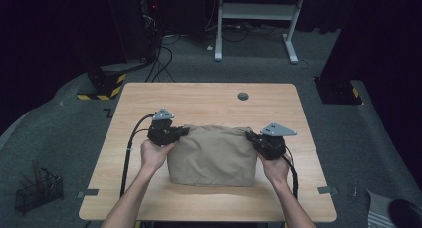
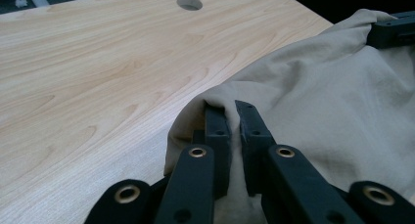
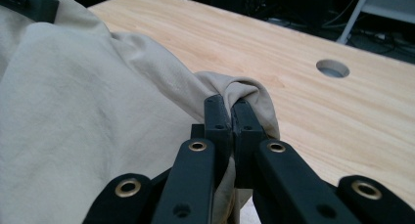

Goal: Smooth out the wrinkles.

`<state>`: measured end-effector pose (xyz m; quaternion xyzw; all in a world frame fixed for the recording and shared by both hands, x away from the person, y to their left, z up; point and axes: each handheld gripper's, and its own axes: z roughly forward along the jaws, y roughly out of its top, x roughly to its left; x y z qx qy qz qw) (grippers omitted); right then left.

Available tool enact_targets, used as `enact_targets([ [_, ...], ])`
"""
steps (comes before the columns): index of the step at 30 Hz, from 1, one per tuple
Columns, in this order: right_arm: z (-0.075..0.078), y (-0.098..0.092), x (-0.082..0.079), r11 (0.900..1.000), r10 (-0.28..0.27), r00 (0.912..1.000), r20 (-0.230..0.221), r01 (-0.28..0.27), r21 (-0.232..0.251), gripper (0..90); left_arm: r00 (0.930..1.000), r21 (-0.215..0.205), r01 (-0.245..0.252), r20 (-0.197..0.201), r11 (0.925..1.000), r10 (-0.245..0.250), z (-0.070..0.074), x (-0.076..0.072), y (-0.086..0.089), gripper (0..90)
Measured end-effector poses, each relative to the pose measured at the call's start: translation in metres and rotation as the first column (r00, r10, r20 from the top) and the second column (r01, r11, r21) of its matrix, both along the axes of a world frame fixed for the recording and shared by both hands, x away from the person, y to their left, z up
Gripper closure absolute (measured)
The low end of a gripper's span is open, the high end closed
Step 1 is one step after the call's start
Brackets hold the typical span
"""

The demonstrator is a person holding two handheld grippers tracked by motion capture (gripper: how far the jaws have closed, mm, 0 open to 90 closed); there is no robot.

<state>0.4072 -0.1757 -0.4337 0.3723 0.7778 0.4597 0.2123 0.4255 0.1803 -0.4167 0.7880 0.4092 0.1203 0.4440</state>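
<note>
— What have you got in hand?

— I have the folded beige cotton cloth (image 1: 213, 156) pinched at both ends. My left tool (image 1: 182, 132) is pressed together on the cloth's far left corner, with a fold of fabric caught between the jaws in the left gripper view (image 2: 234, 117). My right tool (image 1: 250, 136) is clamped just as tight on the far right corner; in the right gripper view (image 3: 231, 111) the fabric bunches over the jaw tips.

— Where does the cloth lie?

— Between the two tools, spread flat toward me on the light wood-grain table (image 1: 149, 96). Its near edge lies behind both tools, between my forearms.

— And the surface?

— Pale laminate with a visible grain. Ahead of the tools, past the cloth, there is a small round grey cable hole (image 1: 243, 96) near the far edge. It also sits ahead of the left tool (image 2: 189, 3) and ahead and to the right of the right tool (image 3: 333, 68).

— The room?

— Dark, with grey carpet (image 1: 59, 133). Far ahead of the tools stands a white metal desk frame (image 1: 256, 11), with black cables (image 1: 164, 58) trailing on the floor beside it. Well off to the left of my left tool, on the floor, is a black wire basket (image 1: 37, 190); a yellow-and-black striped base (image 1: 102, 86) sits beyond the table's far left corner.
</note>
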Motion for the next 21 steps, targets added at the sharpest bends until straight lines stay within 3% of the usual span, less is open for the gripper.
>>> enact_targets([
  [8, -0.017, -0.001, 0.006, 1.0, -0.019, 0.9992, -0.035, 0.018, -0.011, 88.0, 0.9995, -0.027, -0.009, -0.032, 0.9996, 0.008, -0.015, 0.005, 0.001, 85.4],
  [11, -0.022, 0.0, 0.006, 1.0, -0.021, 0.9991, -0.037, 0.021, -0.014, 88.0, 0.9997, -0.004, -0.017, -0.019, 0.9998, 0.017, -0.018, 0.004, 0.0, 85.4],
  [13, -0.023, 0.001, 0.007, 1.0, -0.02, 0.9991, -0.038, 0.019, -0.012, 87.9, 0.9998, 0.039, -0.019, 0.012, 0.999, 0.018, -0.018, 0.002, -0.004, 85.3],
  [15, -0.023, 0.002, 0.006, 0.999, -0.025, 0.9992, -0.03, 0.024, -0.025, 87.9, 0.9995, 0.055, -0.018, 0.026, 0.9983, 0.017, -0.018, 0.001, -0.005, 85.3],
  [21, -0.029, 0.001, 0.008, 0.999, -0.031, 0.9988, -0.038, 0.03, -0.025, 87.8, 0.9997, 0.049, -0.017, 0.018, 0.9987, 0.016, -0.023, 0.004, -0.005, 85.2],
])
